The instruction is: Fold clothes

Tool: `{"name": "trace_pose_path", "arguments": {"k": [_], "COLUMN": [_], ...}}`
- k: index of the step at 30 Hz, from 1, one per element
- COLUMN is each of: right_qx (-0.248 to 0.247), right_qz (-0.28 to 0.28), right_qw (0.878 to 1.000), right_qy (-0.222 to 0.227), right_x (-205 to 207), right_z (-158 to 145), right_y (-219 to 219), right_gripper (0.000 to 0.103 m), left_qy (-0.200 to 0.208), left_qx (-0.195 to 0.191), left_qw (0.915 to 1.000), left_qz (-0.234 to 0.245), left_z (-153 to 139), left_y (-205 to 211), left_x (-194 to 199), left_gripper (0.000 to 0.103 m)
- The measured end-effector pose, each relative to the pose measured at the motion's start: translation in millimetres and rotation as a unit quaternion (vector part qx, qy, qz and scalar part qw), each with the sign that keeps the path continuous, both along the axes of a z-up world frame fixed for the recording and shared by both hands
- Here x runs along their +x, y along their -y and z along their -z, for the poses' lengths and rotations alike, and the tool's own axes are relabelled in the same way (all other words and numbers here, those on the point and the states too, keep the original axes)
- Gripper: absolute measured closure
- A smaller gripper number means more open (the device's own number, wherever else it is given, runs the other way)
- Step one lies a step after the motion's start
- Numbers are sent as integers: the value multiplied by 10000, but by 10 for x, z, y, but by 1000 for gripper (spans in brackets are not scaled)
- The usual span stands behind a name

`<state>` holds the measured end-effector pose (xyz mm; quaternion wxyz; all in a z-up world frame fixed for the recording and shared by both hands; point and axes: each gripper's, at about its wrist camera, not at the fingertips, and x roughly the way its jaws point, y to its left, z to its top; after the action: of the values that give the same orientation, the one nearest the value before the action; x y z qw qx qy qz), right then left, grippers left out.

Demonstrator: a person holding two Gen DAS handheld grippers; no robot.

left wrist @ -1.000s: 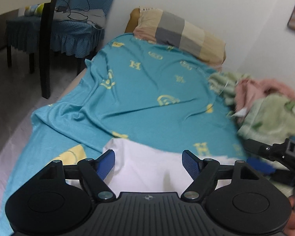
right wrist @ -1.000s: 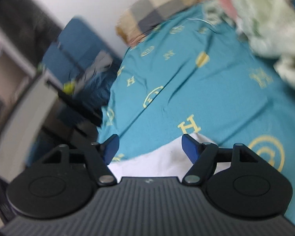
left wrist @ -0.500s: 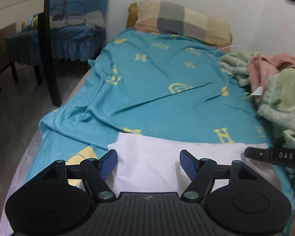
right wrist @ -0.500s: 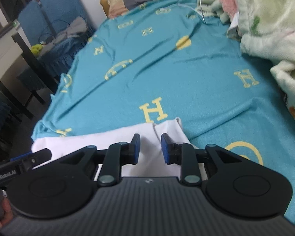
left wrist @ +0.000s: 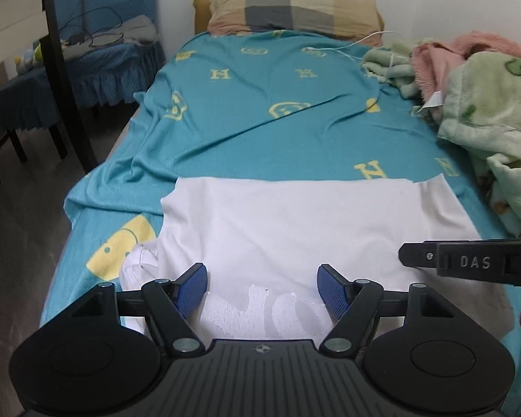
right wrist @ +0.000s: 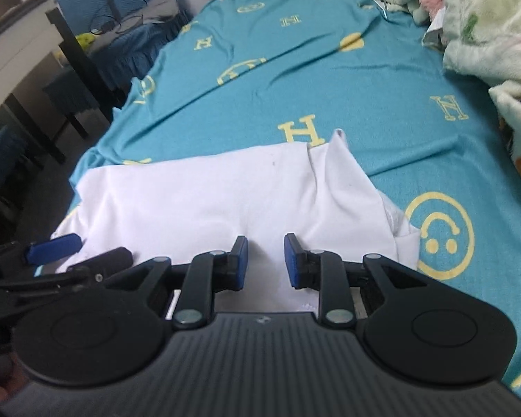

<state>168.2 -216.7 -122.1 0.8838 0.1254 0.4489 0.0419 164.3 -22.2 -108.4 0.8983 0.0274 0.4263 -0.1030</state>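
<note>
The smooth white shirt (left wrist: 288,229) lies flat at the bed's near edge on the wrinkled teal sheet (left wrist: 260,128), under the wide-spread, empty left gripper (left wrist: 262,290) and the partly parted, empty right gripper (right wrist: 265,260).

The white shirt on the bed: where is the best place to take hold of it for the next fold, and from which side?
Probably the white shirt is best gripped at its far right corner, which sticks up slightly off the teal sheet. The right gripper, open, could come from the near side, sliding one finger under that raised edge.
</note>
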Motion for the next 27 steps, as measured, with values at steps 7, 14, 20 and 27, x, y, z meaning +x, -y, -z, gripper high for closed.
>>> {"name": "trace_pose_path", "arguments": {"k": [7, 14, 20, 27], "right_qx": [31, -50, -72, -39], "right_qz": [159, 256, 202, 208], "right_qw": [9999, 9995, 9998, 9997], "right_qy": [61, 187, 0, -87], "right_x": [-171, -613, -585, -540], "right_z": [-78, -252, -175, -145], "right_y": [31, -6, 5, 16], "right_gripper": [78, 76, 78, 78], "left_qy": [154, -15, -266, -1349], "left_qx": [-103, 208, -164, -2125], "left_qw": [9998, 9997, 9995, 9654], "left_qz": [58, 112, -49, -683], "left_z": [-227, -192, -303, -296], "left_y": [-15, 66, -31, -487], "left_x": [-222, -562, -604, -696], "left_gripper": [31, 30, 25, 17]}}
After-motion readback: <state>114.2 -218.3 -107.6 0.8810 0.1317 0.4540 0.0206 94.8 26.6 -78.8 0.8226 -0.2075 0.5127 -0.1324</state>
